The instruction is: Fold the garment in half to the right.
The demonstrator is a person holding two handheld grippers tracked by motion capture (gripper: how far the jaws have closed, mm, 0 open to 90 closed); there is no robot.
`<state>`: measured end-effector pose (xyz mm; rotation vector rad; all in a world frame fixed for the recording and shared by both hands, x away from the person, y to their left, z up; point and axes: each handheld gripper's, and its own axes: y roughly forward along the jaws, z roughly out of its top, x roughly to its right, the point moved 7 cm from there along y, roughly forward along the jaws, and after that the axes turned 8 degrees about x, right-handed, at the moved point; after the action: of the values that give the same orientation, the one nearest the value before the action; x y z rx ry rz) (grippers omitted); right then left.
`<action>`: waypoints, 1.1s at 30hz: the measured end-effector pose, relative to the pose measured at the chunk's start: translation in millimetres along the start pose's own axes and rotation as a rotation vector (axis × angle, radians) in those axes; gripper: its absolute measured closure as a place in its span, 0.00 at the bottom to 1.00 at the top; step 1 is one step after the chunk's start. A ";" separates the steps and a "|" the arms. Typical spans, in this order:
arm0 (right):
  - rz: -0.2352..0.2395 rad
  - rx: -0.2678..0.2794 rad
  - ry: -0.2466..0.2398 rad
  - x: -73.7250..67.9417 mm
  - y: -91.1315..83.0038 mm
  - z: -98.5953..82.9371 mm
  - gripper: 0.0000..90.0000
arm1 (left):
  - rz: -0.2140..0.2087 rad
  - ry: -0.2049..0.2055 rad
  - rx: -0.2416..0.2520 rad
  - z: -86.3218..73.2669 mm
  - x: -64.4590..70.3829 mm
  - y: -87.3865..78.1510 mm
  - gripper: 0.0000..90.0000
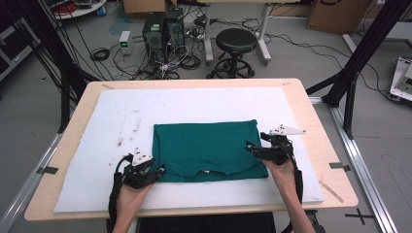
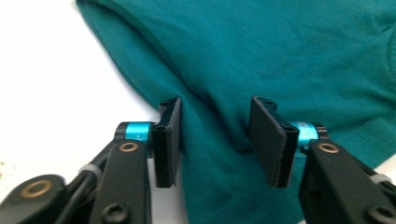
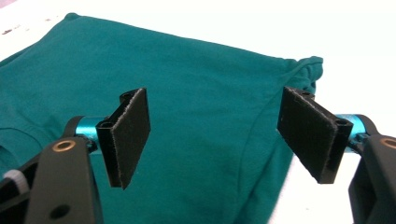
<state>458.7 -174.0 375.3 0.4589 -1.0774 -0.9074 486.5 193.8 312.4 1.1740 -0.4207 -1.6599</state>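
Jaws of the left gripper [image 2: 215, 140] stand partly apart with a fold of the green shirt [image 2: 280, 56] lying between them; the pads flank the cloth without pinching it, as the left gripper view shows. From the high view this gripper [image 1: 156, 173] sits at the shirt's near left corner, held in the person's left hand [image 1: 130, 194].

The right gripper [image 3: 215, 140] is spread wider, its two black pads well apart above the cloth, with nothing held between them. In the high view it [image 1: 252, 149] hovers over the shirt's right edge, a little nearer than the middle of that side, carried by the right hand [image 1: 284, 172]. Whether its lower jaw tips actually touch the fabric is hard to tell from here.

The shirt [image 1: 206, 150] lies folded into a broad rectangle, flat on a white mat [image 1: 194, 102] that covers most of the wooden table [image 1: 330, 145]. Its neckline faces the near edge. In the right gripper view the far corner of the shirt is slightly bunched. Brownish stains mark the mat to the shirt's left.

Beyond the table stand a black stool [image 1: 236, 46] and two computer towers [image 1: 163, 29] among tangled cables on the floor.
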 end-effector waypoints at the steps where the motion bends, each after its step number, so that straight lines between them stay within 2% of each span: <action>1: 0.004 0.000 -0.002 -1.2 0.7 0.2 0.29 | -0.006 0.002 0.001 0.0 0.2 -0.1 0.65; 4: 0.017 -0.005 -0.003 -7.5 3.0 1.2 0.30 | -0.023 -0.001 0.005 -0.1 1.3 0.2 0.70; 8: 0.039 -0.010 0.003 -14.3 6.6 3.9 0.30 | -0.028 -0.008 0.005 -0.2 0.6 0.1 0.71; 10: 0.055 -0.017 0.008 -18.3 9.4 6.4 0.30 | -0.028 0.001 0.005 -0.3 1.3 0.0 0.71; 13: 0.077 -0.022 0.008 -24.1 14.1 11.2 0.31 | -0.046 0.010 0.008 -0.2 3.0 -0.2 0.78; 15: 0.095 -0.024 0.000 -28.2 17.4 15.5 0.31 | -0.052 0.013 0.007 -0.2 3.4 -0.3 0.81; 21: 0.121 -0.040 -0.031 -37.2 28.9 29.0 0.31 | -0.072 -0.017 0.007 -0.2 2.2 0.1 0.83; 24: 0.140 -0.051 -0.041 -41.0 35.7 33.6 0.31 | -0.085 0.004 0.006 -0.2 3.8 -0.3 0.93; 28: 0.161 -0.072 -0.069 -48.3 46.8 36.8 0.32 | -0.097 -0.018 0.004 -0.2 2.9 -0.2 0.95; 33: 0.184 -0.105 -0.090 -59.0 64.2 37.2 0.32 | -0.097 -0.017 0.005 -0.2 2.7 -0.2 0.95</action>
<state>440.9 -85.6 404.6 0.2294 -1.1284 -0.8235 486.6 191.6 310.9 1.2008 -0.3839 -1.7548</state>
